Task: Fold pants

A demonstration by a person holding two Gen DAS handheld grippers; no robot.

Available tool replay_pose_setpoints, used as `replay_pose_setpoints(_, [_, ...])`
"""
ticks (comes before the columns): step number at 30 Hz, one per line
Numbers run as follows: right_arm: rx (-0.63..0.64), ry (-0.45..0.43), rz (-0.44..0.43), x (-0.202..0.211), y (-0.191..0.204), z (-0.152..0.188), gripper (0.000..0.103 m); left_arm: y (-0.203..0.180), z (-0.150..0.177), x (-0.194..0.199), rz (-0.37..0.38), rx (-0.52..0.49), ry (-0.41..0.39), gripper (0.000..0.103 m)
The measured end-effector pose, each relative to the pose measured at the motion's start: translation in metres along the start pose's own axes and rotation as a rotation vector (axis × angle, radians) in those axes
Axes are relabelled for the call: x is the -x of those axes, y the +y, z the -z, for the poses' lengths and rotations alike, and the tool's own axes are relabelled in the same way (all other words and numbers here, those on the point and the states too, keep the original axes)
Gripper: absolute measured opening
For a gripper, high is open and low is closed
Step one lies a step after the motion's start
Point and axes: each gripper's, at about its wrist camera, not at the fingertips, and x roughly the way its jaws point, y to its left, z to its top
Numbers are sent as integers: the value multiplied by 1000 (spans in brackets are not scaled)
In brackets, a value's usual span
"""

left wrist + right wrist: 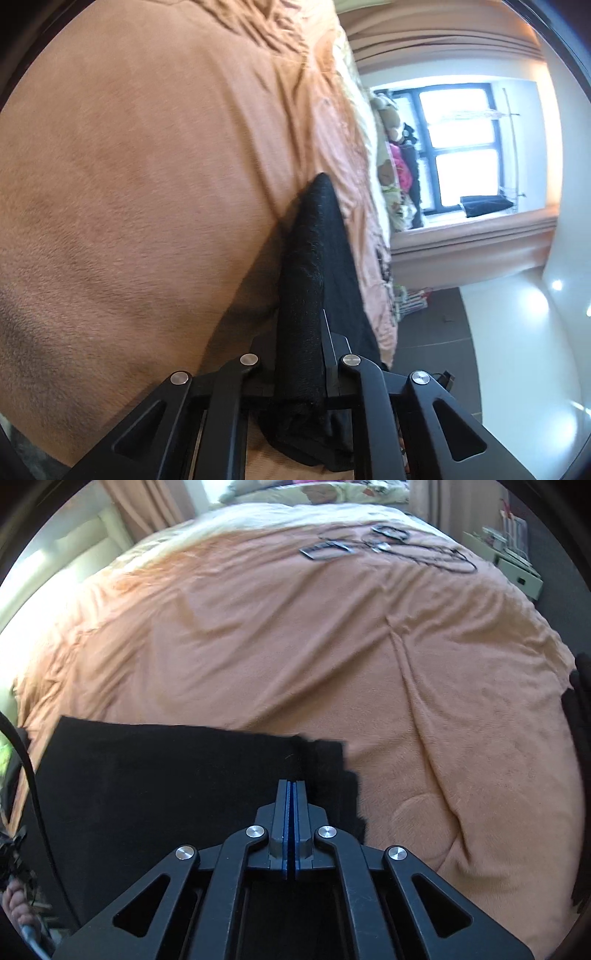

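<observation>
Left tongs (301,373) are pinching the black fleecy pants (314,266); right tongs (292,794) are closing on nothing.
The soft, limp pants are draping over the orange plush bed (295,646) beneath the right tongs; edges and corners probably offer the surest hold.

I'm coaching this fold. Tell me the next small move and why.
Probably lift both grippers together: the left gripper is clamped on a thick fold of the black fleece pants, and the right gripper is shut over their edge on the orange blanket.
</observation>
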Motion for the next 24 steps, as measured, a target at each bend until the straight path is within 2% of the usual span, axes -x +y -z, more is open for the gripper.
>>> replay_pose_setpoints(9, [20, 13, -119, 39, 50, 9, 2, -23, -2, 3, 64, -40, 4, 14])
replay_pose_setpoints(13, [35, 15, -132, 44, 70, 13, 2, -29, -3, 0, 83, -49, 4, 14])
replay_pose_setpoints(24, [25, 94, -222, 5, 115, 47, 2, -47, -8, -1, 138, -72, 22, 14])
